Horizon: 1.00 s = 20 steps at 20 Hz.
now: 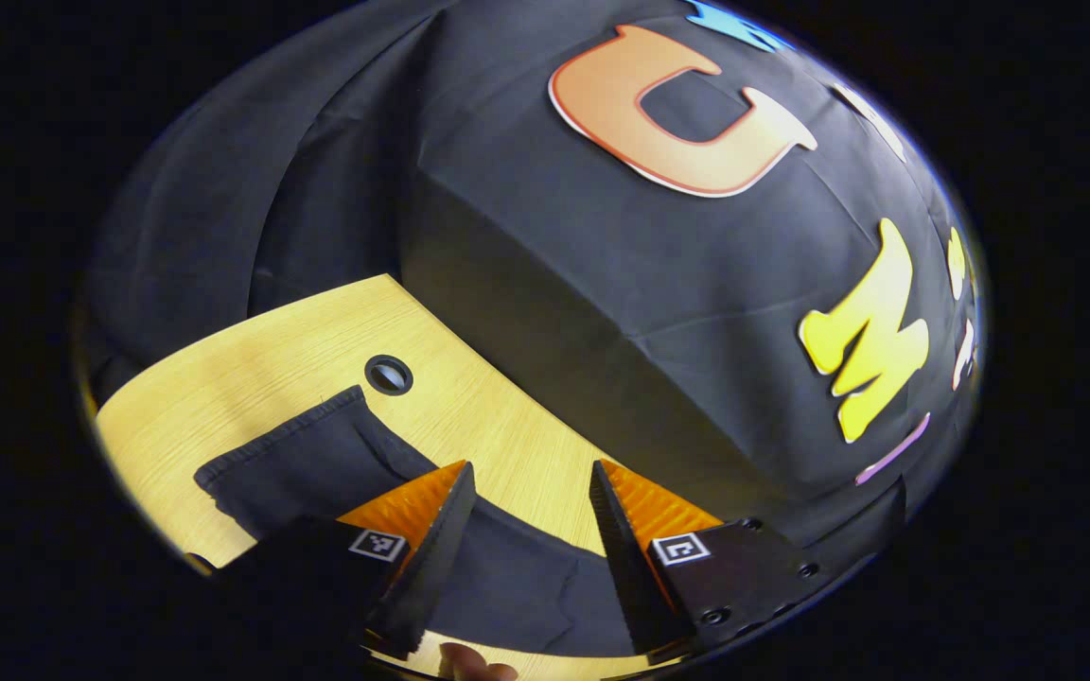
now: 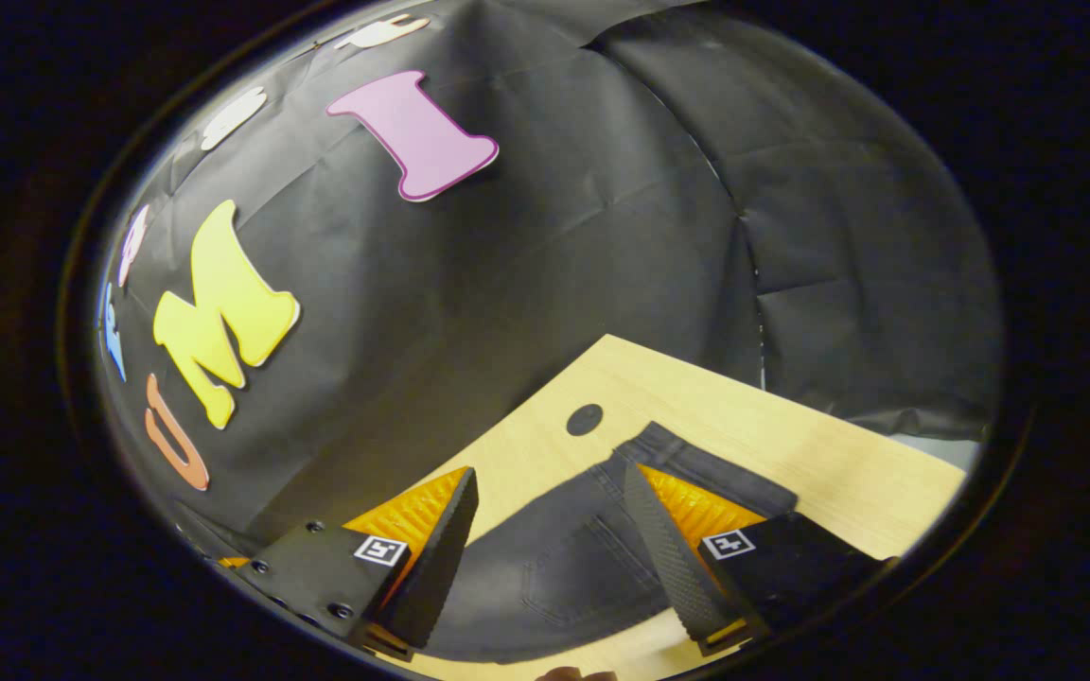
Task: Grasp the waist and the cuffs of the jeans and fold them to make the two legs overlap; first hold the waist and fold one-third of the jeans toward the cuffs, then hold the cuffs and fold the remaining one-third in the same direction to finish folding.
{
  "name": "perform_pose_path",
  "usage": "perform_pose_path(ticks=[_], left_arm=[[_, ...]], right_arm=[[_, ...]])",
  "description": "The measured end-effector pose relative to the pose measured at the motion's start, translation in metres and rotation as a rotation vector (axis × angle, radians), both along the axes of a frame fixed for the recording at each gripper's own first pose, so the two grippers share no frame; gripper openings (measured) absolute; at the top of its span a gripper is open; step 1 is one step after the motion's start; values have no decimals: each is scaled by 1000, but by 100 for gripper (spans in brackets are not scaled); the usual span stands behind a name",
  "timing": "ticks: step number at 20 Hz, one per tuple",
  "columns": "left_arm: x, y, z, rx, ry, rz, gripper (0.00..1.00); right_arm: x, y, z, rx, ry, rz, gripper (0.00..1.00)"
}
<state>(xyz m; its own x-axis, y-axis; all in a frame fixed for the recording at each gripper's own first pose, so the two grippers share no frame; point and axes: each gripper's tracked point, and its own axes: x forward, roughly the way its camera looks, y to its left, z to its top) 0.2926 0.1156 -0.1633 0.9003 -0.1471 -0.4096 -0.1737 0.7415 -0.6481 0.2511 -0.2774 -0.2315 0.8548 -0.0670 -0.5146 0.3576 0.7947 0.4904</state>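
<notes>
Dark jeans lie flat on a light wooden table. In the left gripper view the cuff end of the jeans stretches out to the left, and my left gripper hovers open above the leg cloth with nothing between its fingers. Over in the right gripper view I see the waist end of the jeans with a back pocket and waistband, and my right gripper is open just above it, its fingers standing either side of the pocket area without touching.
The wooden table has a round cable hole near the cuff, and the cable hole also lies just beyond the waistband. The black cloth wall stands close behind the table. A fingertip peeks in at the bottom.
</notes>
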Motion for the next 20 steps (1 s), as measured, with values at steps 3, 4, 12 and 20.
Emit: perform_pose_path(ticks=[3, 4, 12, 20], left_arm=[[-30, -6, 22, 142, -79, -29, 82], [-40, -9, 31, 196, -115, -36, 82], [-131, -50, 105, 444, -360, -97, 96], [-205, -65, 121, 557, -379, -53, 97]], right_arm=[[-39, -19, -14, -53, 49, 0, 97], [-52, -25, -22, -53, 76, -1, 97], [-88, -51, -71, 137, 137, -99, 97], [-68, -56, -93, 323, 134, -158, 97]])
